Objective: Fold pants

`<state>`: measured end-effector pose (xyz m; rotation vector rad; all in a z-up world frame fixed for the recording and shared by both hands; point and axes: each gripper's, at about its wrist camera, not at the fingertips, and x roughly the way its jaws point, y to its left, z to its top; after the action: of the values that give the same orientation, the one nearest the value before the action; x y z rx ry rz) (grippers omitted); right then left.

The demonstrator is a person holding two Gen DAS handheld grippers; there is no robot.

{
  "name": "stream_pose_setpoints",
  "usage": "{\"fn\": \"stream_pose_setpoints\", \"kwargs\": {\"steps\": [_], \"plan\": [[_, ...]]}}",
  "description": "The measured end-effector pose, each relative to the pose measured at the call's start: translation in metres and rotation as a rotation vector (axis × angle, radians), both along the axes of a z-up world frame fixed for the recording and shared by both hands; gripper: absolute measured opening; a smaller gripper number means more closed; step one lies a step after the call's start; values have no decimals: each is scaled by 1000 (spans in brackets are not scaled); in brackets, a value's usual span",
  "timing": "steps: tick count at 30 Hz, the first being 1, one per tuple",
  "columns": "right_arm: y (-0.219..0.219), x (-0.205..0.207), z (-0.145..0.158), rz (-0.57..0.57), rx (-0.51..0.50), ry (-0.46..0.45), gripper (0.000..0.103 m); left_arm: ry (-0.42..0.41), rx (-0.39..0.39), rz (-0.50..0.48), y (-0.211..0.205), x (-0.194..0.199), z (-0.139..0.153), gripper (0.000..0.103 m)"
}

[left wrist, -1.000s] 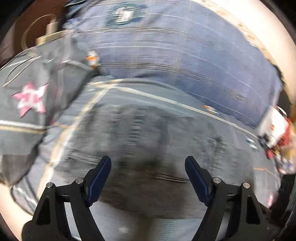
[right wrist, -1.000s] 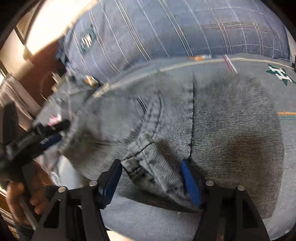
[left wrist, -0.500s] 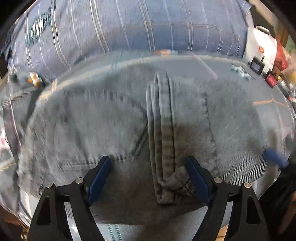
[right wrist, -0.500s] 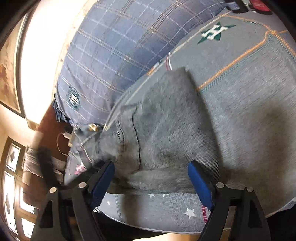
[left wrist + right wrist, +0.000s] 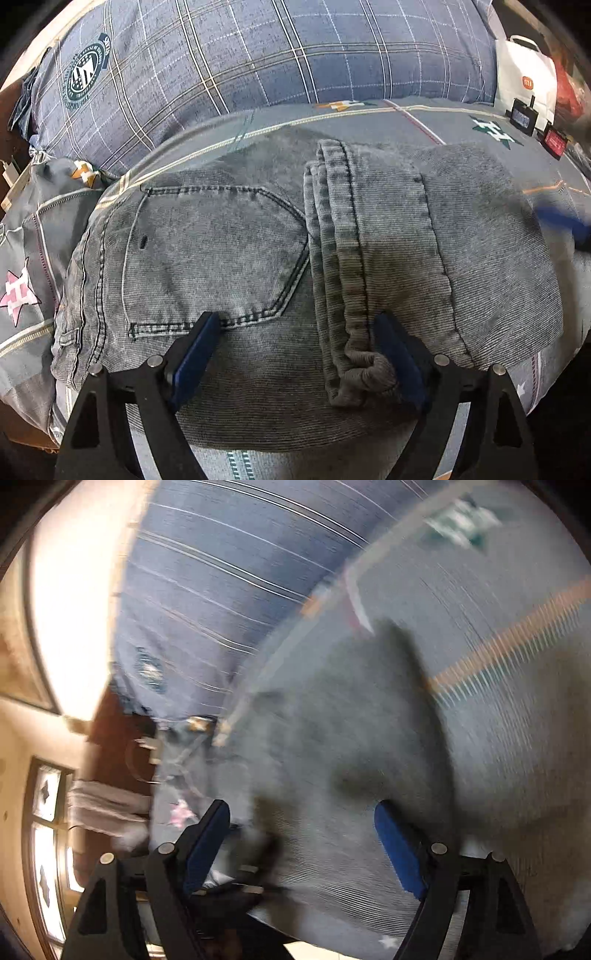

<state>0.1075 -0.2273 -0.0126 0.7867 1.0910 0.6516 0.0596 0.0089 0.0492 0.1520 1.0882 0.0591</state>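
The left hand-held gripper (image 5: 295, 354) is hovering low over the pants (image 5: 229, 258) with its jaws spread wide and nothing between them; the blue pads are sitting just above the denim, one near the pocket's lower seam, the other beside the rolled hem (image 5: 351, 295). The right hand-held gripper (image 5: 303, 845) is also standing wide open and empty, though its view is blurring heavily, so whether it is touching cloth I cannot tell.

The pants are lying folded into a compact bundle on the bed (image 5: 443, 118), in front of the plaid pillow (image 5: 258, 55), with the leg ends doubled back over the seat. They are faded grey denim, showing a back pocket (image 5: 218, 251) with dark stitching and a thick cuff running across the middle.

Denim like this is probably handling as soft but fairly heavy, holding a crease reasonably well. The layered hem or the folded edge nearest the grippers is looking like the firmest place to pinch.
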Motion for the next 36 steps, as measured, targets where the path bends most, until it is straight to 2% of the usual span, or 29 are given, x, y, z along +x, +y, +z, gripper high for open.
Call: {"fn": "stream_pose_setpoints", "kwargs": {"steps": [3,4,7,8,10,13,15,16,17,18,19,23,25,29,31,32,34,36], "plan": [[0,22,25,9,31,-79,83,-12,25,-15,-1,-1,0,88],[-1,32,23,9,23,-83,83,-12,16,-9,1,0,0,89],[1,84,-23,4,-39,52,83,-14,-3,-1,3,-5,1,89],[-7,92,-36,-28,51,93,83,-17,-4,-6,4,-6,0,89],[-7,89,-21,-24,64,77,82,-18,-7,0,0,1,-3,91],[-4,80,3,-17,74,-13,83,-18,-10,3,-1,0,-2,91],[1,88,-5,-14,63,-13,83,-14,-12,-1,-1,1,-2,91],[0,94,-18,-25,8,20,83,-3,-22,-2,1,1,1,91],[1,101,-33,-38,29,65,83,-2,-34,-1,2,0,4,91],[-3,101,-34,-73,81,62,82,-15,-52,-1,3,-2,10,91],[-12,97,-30,-84,104,64,82,-44,-71,-4,6,-3,19,91],[-17,60,5,-7,111,-40,82,-141,-147,9,11,4,50,91],[-24,36,8,12,137,-41,82,-150,-183,19,10,17,56,91],[-27,-12,-14,76,250,34,82,-105,-213,29,3,46,44,91],[-20,-18,-33,84,180,74,81,-51,-195,33,-3,67,28,91],[-18,-19,-53,69,125,131,79,-27,-162,47,-5,75,19,91],[-25,-23,-50,43,165,113,79,17,-102,88,-6,90,4,91],[-25,-27,-37,58,147,75,80,46,-101,108,-3,98,-3,92]]}}
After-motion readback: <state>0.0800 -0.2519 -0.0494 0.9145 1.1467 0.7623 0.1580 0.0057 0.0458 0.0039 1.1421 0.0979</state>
